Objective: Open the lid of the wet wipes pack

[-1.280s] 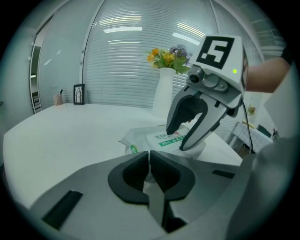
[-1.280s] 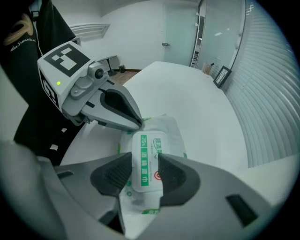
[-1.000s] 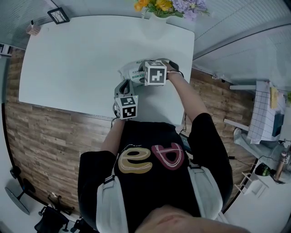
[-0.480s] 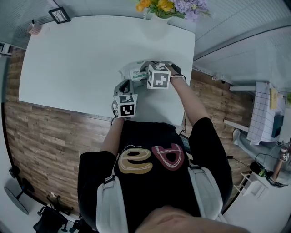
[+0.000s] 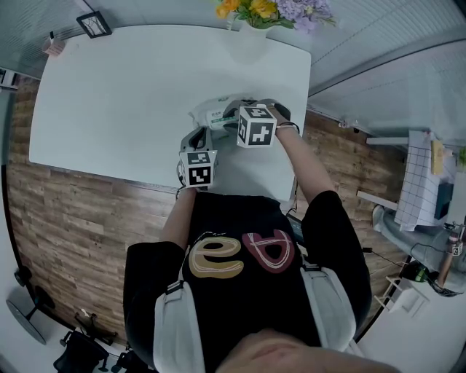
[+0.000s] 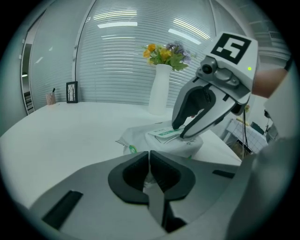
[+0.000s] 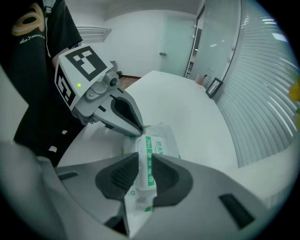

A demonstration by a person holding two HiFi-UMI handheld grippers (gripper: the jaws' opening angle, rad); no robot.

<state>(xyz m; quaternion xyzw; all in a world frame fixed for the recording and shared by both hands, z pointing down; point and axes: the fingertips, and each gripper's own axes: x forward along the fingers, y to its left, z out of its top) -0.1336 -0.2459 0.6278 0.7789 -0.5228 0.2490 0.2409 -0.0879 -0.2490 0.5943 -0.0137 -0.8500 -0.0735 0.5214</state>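
The white wet wipes pack (image 5: 213,114) with green print lies on the white table (image 5: 116,95) near its front right part. My left gripper (image 5: 203,133) is shut on the thin film edge of the pack (image 6: 161,140) at its near end; the left gripper (image 6: 150,176) shows only a sliver of film between its pads. My right gripper (image 7: 145,171) comes down on the pack from above, and its jaws are closing with the lid flap (image 7: 147,157) standing between the pads and touching both. In the left gripper view the right gripper (image 6: 181,134) sits tips-down on the pack's top.
A white vase of flowers (image 5: 256,13) stands at the table's far edge, also seen as the vase (image 6: 159,89). A small picture frame (image 5: 93,25) is at the far left corner. The table's front edge (image 5: 109,177) borders wooden floor; a cloth rack (image 5: 426,175) stands right.
The right gripper's marker cube has shifted slightly right and toward me over the pack. The left gripper has stayed almost where it was, and the pack has not moved.
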